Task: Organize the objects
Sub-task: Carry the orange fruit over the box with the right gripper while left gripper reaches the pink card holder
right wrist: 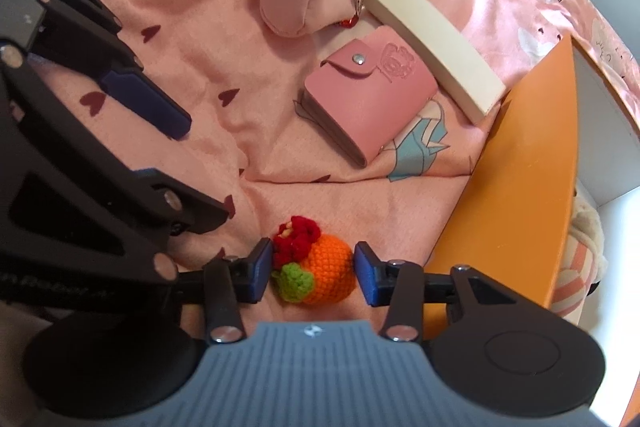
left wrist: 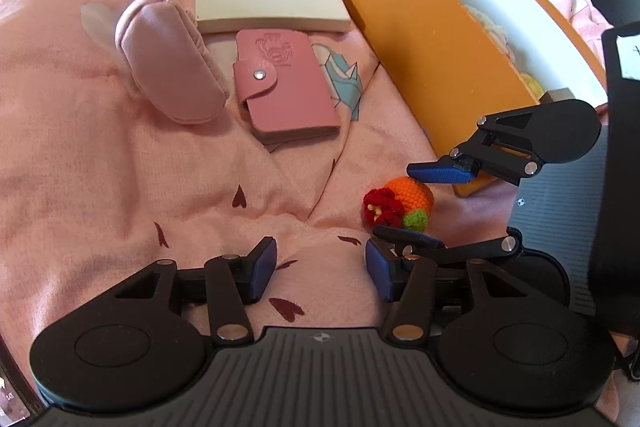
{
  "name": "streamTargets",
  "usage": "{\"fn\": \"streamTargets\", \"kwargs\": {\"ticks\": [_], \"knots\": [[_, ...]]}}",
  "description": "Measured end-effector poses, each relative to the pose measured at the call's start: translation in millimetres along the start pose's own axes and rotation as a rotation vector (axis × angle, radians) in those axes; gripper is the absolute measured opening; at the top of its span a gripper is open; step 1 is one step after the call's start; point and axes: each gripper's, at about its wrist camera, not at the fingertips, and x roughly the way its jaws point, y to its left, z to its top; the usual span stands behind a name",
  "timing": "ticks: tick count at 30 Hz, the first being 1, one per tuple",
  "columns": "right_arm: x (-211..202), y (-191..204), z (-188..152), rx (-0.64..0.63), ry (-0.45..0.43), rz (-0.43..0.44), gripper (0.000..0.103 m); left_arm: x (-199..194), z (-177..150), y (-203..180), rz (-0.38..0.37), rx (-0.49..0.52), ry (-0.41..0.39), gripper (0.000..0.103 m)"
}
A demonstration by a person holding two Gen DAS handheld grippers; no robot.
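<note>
Our right tongs (right wrist: 313,275) straddled the crocheted orange (right wrist: 320,273) (lower centre), pads not yet pinching; left tongs (left wrist: 320,273) spread, idle. Next, we judged: squeeze, lift into the orange box (right wrist: 516,187).

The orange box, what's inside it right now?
Inside the orange box, a cream and pink-striped soft item shows by the white wall. The near wall covers the rest of the inside.

Two handheld claws, black linkage and blue pads

Left claw (left wrist: 320,273) and right claw (right wrist: 311,273): grey ribbed body with small round logo mark, black disc-shaped hubs either side, black link arms with silver screws at the pivots, flat blue textured pads (right wrist: 262,269) on black finger mounts.
</note>
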Motion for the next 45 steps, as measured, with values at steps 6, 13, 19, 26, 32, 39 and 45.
{"fn": "streamTargets", "kwargs": {"ticks": [6,13,19,26,32,39,45], "knots": [[-33.7,-15.7,5.1,0.003,-0.108,0.015,0.046,-23.2,8.1,2.8,-0.049,-0.02,-0.121,0.06],[-82.9,-57.9,18.1,0.018,-0.244,-0.019,0.046,-47.2,38.4,10.9,-0.154,-0.062,-0.223,0.06],[-114.3,-99.5,20.7,0.078,-0.316,-0.092,0.046,-21.3,73.9,14.2,-0.132,-0.146,-0.22,0.062],[-116.3,-163.8,-1.2,0.234,-0.271,-0.129,0.046,21.6,102.4,5.5,0.05,-0.125,-0.105,0.065],[-96.8,-205.8,-22.0,0.312,-0.188,-0.135,0.046,49.6,118.6,7.4,0.15,-0.135,0.012,0.072],[-77.7,-245.8,-42.0,0.214,-0.089,-0.07,0.046,73.8,113.1,10.7,0.197,-0.115,0.127,0.082],[-54.2,-248.3,-43.5,0.01,0.036,0.009,0.046,74.9,106.1,18.3,0.177,-0.154,0.11,0.084]]}}
